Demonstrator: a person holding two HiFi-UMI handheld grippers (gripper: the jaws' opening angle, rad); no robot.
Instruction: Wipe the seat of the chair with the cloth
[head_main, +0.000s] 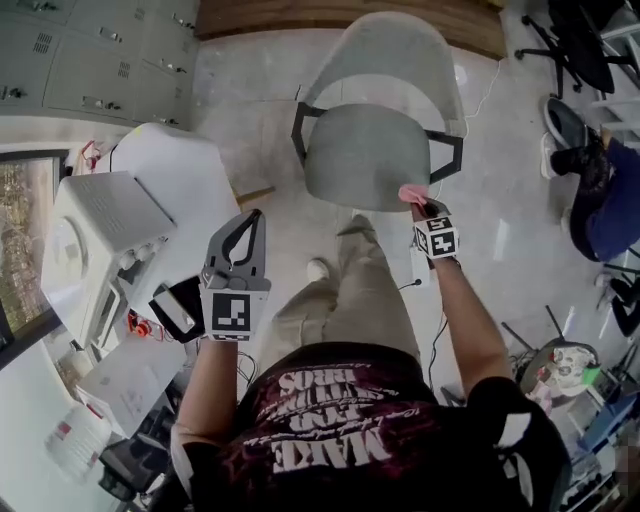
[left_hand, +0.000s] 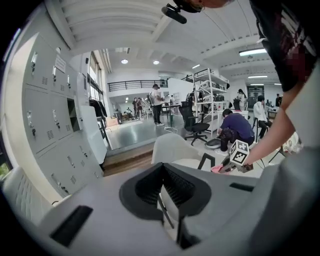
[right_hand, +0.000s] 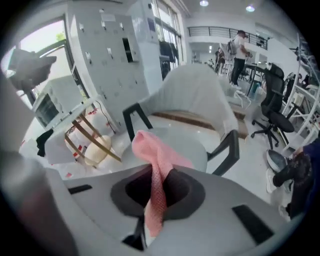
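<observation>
The chair has a grey seat (head_main: 365, 155) and a white curved back (head_main: 385, 50), and it stands in front of me. My right gripper (head_main: 424, 209) is at the seat's front right edge, shut on a pink cloth (head_main: 412, 192). In the right gripper view the pink cloth (right_hand: 156, 160) hangs from between the jaws of my right gripper (right_hand: 154, 179), above the seat (right_hand: 187, 145). My left gripper (head_main: 256, 215) is held up to the left of the chair, shut with nothing in it. The left gripper view shows my left gripper (left_hand: 162, 166) pointing towards the chair (left_hand: 175, 149).
A white machine (head_main: 110, 225) and a cluttered desk stand close on my left. Grey lockers (head_main: 90, 50) line the far left. A wooden step (head_main: 290, 15) runs behind the chair. A crouching person (head_main: 605, 195) and a black office chair (head_main: 580, 40) are at the right.
</observation>
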